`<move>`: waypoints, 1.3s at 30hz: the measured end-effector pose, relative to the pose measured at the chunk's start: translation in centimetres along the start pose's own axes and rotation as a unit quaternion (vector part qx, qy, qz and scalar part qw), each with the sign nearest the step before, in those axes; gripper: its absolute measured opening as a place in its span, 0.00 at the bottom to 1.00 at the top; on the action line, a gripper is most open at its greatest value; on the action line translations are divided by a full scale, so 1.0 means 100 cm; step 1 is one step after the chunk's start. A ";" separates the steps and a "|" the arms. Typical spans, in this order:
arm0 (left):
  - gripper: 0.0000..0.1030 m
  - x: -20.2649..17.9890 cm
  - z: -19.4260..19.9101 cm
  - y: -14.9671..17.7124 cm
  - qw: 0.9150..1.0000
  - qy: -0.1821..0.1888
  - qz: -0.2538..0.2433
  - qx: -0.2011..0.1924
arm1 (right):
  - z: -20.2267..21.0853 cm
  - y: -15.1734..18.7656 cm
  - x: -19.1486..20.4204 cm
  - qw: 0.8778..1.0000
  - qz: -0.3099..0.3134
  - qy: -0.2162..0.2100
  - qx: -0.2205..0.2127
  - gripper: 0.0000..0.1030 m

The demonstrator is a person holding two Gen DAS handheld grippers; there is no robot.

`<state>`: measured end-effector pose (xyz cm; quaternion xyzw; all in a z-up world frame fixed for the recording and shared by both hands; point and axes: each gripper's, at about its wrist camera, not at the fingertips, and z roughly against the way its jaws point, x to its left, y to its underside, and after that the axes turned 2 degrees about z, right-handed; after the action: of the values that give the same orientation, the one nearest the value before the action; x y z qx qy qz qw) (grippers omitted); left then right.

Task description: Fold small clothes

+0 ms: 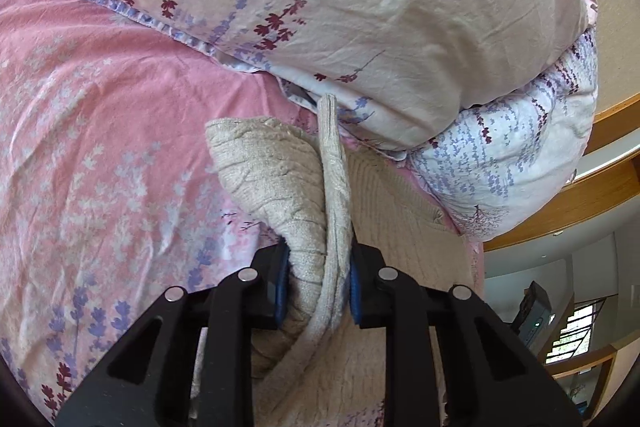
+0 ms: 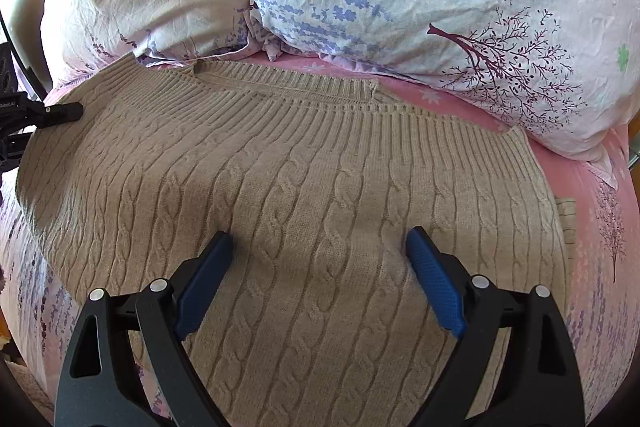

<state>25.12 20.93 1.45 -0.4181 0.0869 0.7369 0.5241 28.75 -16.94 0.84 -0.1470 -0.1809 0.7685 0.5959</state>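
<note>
Left tongs (image 1: 316, 283) are pinching a bunched sweater (image 2: 304, 195) edge; right tongs (image 2: 320, 259) are hovering spread above it (ribbed hem pointing toward the pillows (image 2: 440, 7)).

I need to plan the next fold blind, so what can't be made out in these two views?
- Left wrist: the beige cable-knit sweater bunches between the left gripper fingers, hiding the gripped edge.
- Right wrist: the sweater's near end is cut off behind the open right gripper.
- Sleeves: not identifiable in either view.
</note>
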 end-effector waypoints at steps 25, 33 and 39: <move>0.19 -0.263 -0.151 0.082 0.960 0.151 -0.183 0.152 | 0.088 0.071 -0.182 0.935 -0.336 -0.050 -0.102 0.88; 0.30 -0.300 -0.207 0.144 0.934 0.087 -0.270 0.215 | 0.092 0.098 -0.227 0.885 -0.437 -0.106 -0.123 0.87; 0.56 -0.279 -0.134 0.119 0.942 0.117 -0.298 0.103 | 0.084 0.091 -0.233 0.875 -0.439 -0.171 -0.107 0.85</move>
<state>24.88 -11.37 9.01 -0.4515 0.0946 0.4800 0.7462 22.92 -42.48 4.41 0.0184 -0.4074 0.4168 0.8124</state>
